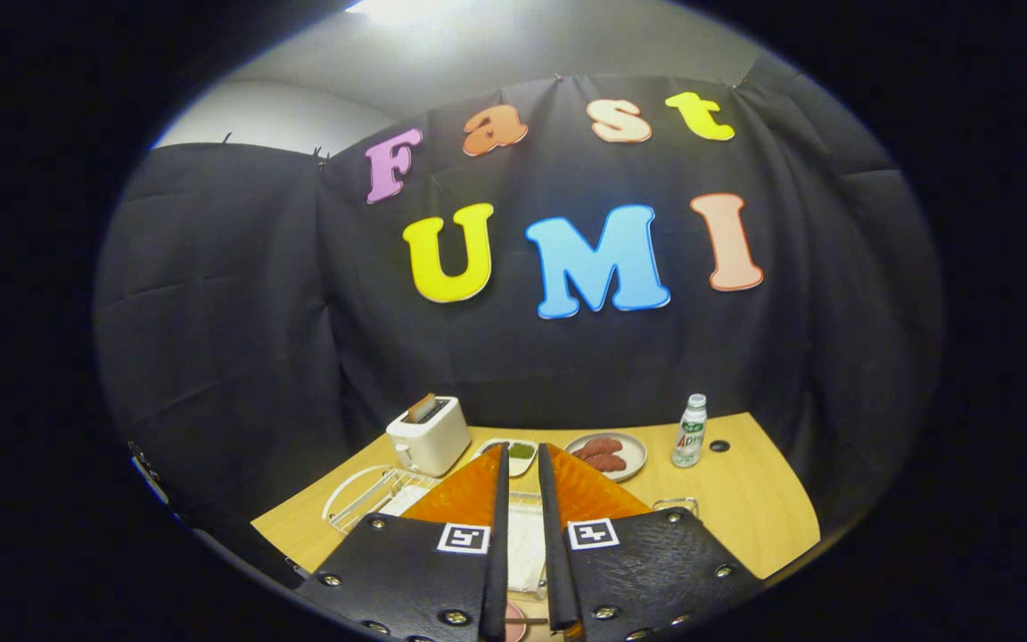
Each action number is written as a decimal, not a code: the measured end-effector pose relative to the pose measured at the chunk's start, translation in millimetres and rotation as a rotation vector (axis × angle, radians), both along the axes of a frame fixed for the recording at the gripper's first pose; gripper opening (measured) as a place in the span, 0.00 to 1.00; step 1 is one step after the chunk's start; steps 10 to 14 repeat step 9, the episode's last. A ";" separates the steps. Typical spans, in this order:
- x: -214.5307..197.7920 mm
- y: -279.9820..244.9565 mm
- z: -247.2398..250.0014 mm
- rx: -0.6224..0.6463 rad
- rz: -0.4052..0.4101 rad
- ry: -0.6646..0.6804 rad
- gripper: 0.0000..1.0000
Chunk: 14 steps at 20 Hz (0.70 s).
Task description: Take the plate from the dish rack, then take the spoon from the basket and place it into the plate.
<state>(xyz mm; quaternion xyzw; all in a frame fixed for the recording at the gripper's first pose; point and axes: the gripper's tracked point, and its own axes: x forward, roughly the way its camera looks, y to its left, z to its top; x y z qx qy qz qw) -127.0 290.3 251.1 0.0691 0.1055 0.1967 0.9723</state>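
Observation:
My gripper (521, 450) hangs high over the wooden table (745, 508). Its fingers stand almost parallel with a narrow gap, and nothing is between them. The white wire dish rack (371, 495) lies under and left of the left finger. A white flat-bottomed container (527, 544) shows through the gap; most of it is hidden. Below the fingers' bases peeks a bit of a pink plate (513, 624) with a thin brown handle (531, 620) by it. I cannot tell whether that handle is the spoon's.
A white toaster (429, 435) stands behind the rack. Beyond the fingertips are a small dish of green food (522, 452), a plate of red sausages (607, 455), a small bottle (690, 432) and a black disc (719, 445). A clear object (676, 506) sits beside the right finger.

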 end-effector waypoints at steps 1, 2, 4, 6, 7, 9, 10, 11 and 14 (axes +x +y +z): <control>3.7 -9.7 10.0 0.000 -0.021 -0.024 0.18; 8.7 -19.7 20.1 -0.002 -0.039 -0.049 0.18; 15.9 -35.5 34.6 -0.014 -0.068 -0.086 0.18; 20.2 -48.5 44.9 -0.018 -0.091 -0.116 0.17; 21.9 -53.4 50.9 -0.017 -0.102 -0.128 0.18; 25.0 -62.2 56.0 -0.011 -0.115 -0.141 0.18; 25.0 -62.2 56.0 -0.011 -0.115 -0.141 0.18; 25.0 -62.2 56.0 -0.011 -0.115 -0.141 0.18; 25.0 -62.2 56.0 -0.011 -0.115 -0.141 0.18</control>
